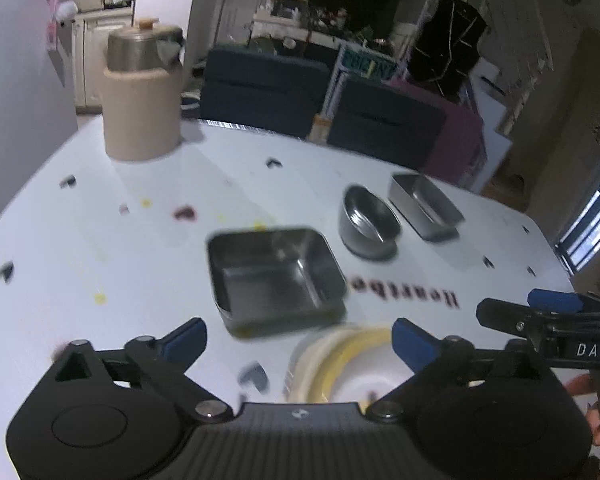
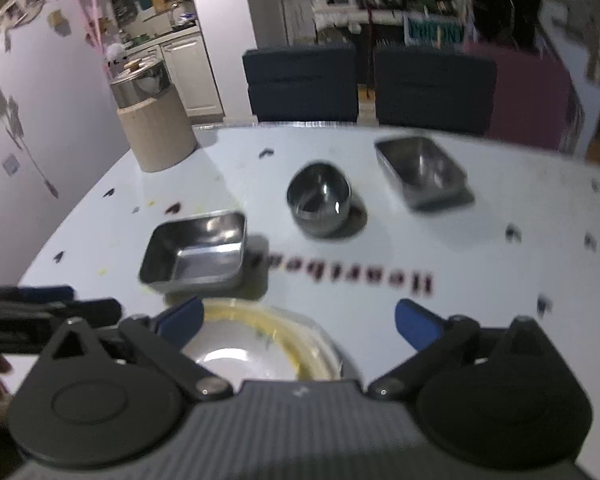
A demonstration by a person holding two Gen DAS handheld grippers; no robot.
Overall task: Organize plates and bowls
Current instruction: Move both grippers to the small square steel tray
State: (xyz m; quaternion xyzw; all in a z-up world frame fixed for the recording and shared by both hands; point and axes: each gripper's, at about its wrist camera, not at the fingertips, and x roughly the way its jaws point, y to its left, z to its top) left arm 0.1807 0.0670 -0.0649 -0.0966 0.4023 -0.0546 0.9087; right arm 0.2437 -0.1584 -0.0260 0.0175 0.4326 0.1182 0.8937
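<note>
A: Where's the yellow-rimmed bowl [image 2: 260, 344]?
B: At 6 o'clock on the tabletop [image 2: 480, 208], under both grippers. The square steel dish [image 2: 196, 254] sits at 11, the round steel bowl [image 2: 319, 204] at 12, the rectangular tray [image 2: 420, 170] at 1.
A: Grippers?
B: Left gripper [image 1: 298, 340] and right gripper [image 2: 298, 320] both spread wide, holding nothing.

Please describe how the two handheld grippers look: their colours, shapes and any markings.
Both are matte black plastic. The left gripper and right gripper each have blue pads on the fingertips, angled linkage arms with silver pivot screws, two round housings and a ribbed centre. White letters "DAS" mark the right gripper's side.
</note>
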